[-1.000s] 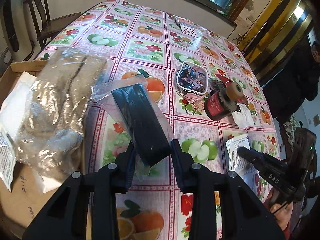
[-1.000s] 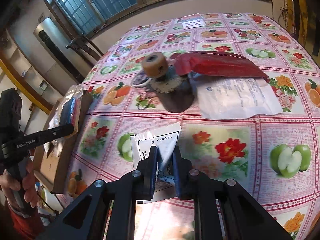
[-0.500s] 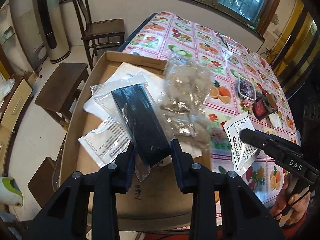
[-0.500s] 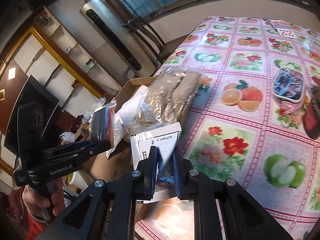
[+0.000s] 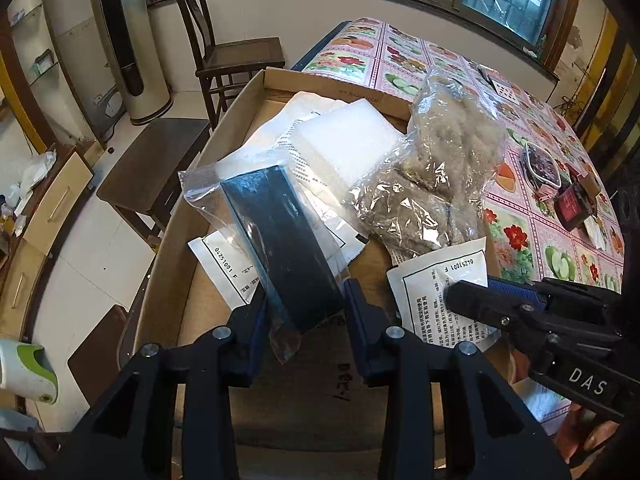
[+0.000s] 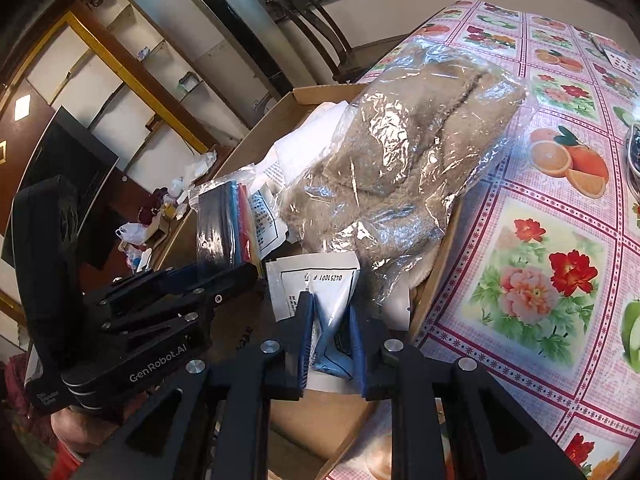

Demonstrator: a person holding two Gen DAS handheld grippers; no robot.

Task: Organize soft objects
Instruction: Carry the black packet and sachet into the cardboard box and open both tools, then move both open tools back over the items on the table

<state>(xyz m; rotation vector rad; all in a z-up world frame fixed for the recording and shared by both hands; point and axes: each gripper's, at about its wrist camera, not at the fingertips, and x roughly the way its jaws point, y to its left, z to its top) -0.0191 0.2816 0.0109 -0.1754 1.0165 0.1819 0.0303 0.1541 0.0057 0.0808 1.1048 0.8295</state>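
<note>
Both grippers now over the cardboard box (image 5: pixel 224 128), off the table. Left gripper (image 5: pixel 304 312) clamps the bagged dark cloth stack (image 5: pixel 280 240); right gripper (image 6: pixel 330 336) pinches a white printed sachet (image 6: pixel 316 284), held above the contents (likely for release onto the bagged fleece (image 6: pixel 408 152))

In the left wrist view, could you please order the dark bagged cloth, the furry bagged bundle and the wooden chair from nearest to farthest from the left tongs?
1. The dark bagged cloth, gripped in the left tongs over the cardboard box.
2. The furry bagged bundle, ahead to the right, on the box's far right edge.
3. The wooden chair, beyond the box, on the floor.
</note>
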